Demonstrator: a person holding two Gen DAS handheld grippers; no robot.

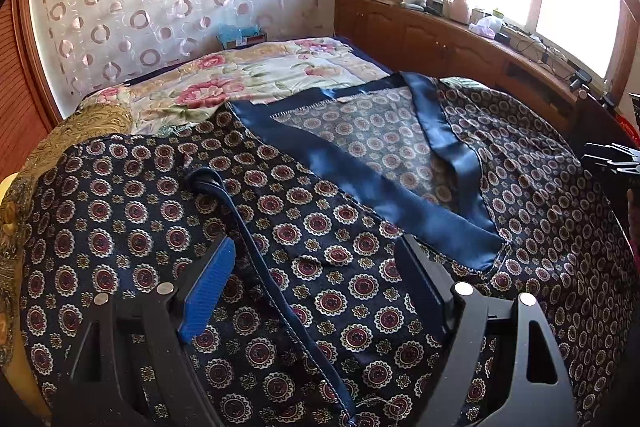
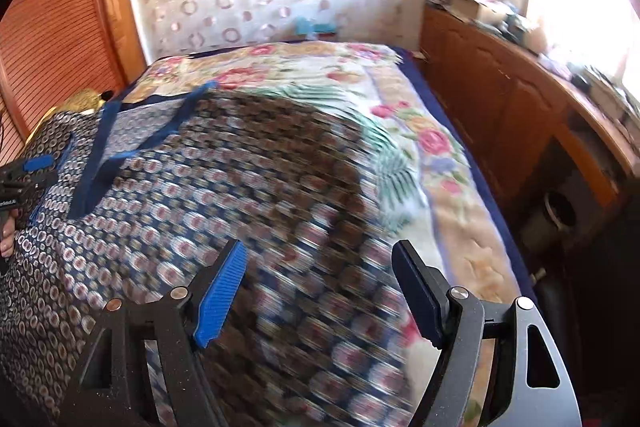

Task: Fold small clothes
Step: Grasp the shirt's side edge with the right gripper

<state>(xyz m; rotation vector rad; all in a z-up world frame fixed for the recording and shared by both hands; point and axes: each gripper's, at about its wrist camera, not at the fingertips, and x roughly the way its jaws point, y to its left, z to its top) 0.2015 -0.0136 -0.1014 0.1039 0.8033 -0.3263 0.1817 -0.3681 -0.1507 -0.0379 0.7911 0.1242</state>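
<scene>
On floral bedspread (image 1: pixel 256 75): patterned garment (image 1: pixel 280 219) spread; both tongs gaping, empty.

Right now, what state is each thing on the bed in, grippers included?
Patterned garment: spread out on the bed, unfolded, front open.
Satin collar band: lying flat.
Floral bedspread: partly covered.
Left gripper: open, over the garment.
Right gripper: open, holding nothing.

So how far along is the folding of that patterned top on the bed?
Barely started. The patterned garment lies spread open on the floral bedspread, its blue satin collar showing and no fold visible. In hand: the left gripper hovers low over its blue-piped edge, jaws open; the right gripper, also open, holds nothing. All folds remain.
</scene>
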